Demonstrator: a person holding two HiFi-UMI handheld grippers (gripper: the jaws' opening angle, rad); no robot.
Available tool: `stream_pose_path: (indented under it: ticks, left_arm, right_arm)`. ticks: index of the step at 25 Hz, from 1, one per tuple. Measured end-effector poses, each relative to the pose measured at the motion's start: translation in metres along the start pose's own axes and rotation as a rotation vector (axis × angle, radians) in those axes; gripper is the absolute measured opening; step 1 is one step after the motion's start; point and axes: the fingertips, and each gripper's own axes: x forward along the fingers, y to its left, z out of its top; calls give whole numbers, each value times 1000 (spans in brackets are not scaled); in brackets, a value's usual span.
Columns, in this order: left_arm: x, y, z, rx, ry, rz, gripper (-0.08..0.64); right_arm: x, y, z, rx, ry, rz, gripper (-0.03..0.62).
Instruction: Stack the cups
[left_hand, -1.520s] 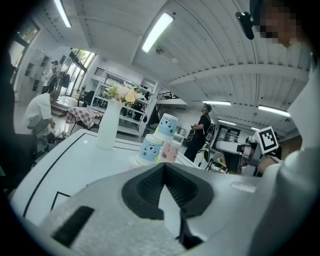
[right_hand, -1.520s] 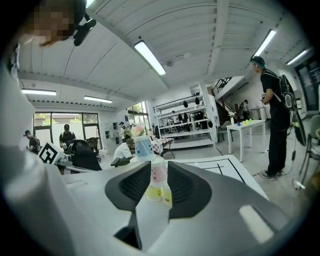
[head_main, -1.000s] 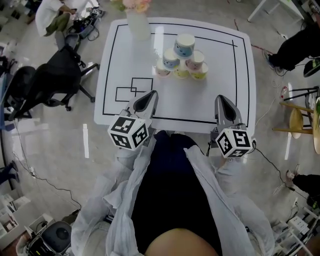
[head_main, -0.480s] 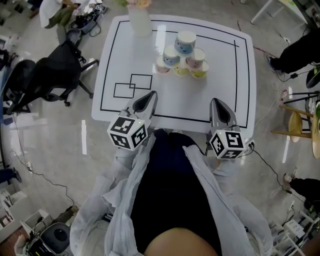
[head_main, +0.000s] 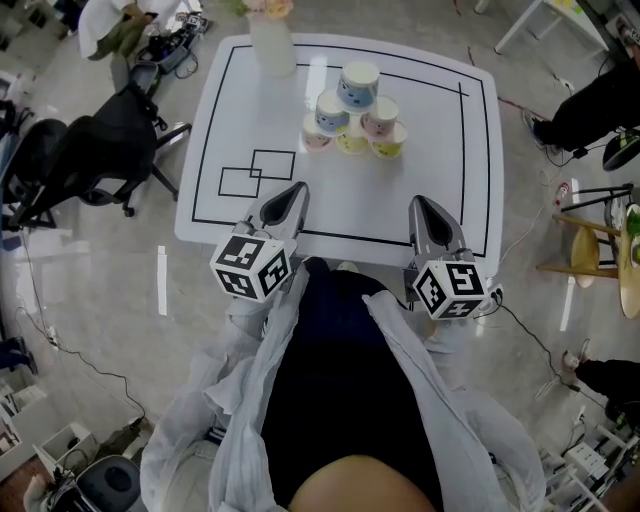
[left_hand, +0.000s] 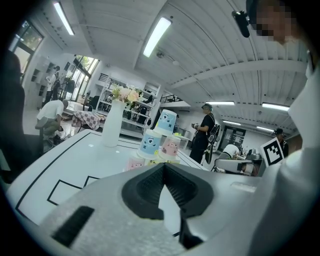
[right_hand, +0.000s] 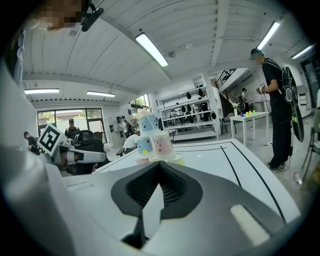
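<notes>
Head view: white table (head_main: 440, 150) with a black line border, and a white vase (head_main: 272, 45) of pale flowers at its far edge, which we take as our landmark. The cups (head_main: 352, 112) stand just to the right of the vase and a little nearer to us, built as a pyramid: three at the bottom, two above, one blue cup on top. Each cup carries a printed cartoon face; any lettering on them is too small for us to read. Two overlapping squares (head_main: 255, 172) are drawn on the table well on the near side of the vase. The left gripper (head_main: 288, 200) hovers at the near table edge, straight towards us from the vase; the right gripper (head_main: 428, 215) is at the same edge, further right of it. Both are well apart from the cups. Each bears a marker cube (head_main: 252, 267) with black-and-white square codes. An office chair (head_main: 110, 150) stands on the floor left of the vase. Left gripper view: the jaws are clenched, tips meeting, nothing between them. Beyond them the vase stands left, the cup pyramid just right of it. Right gripper view: the jaws are likewise clenched and empty, with the cup pyramid straight ahead of them on the table. A person (right_hand: 277, 100) stands far right.
</notes>
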Motion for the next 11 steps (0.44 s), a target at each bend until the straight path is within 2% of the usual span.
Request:
stream_pose_path:
  ticks: [11]
  left_arm:
    - [0, -7, -2, -5, -19, 11, 3]
  right_arm:
    - [-1, 1, -5, 15, 21, 28, 11]
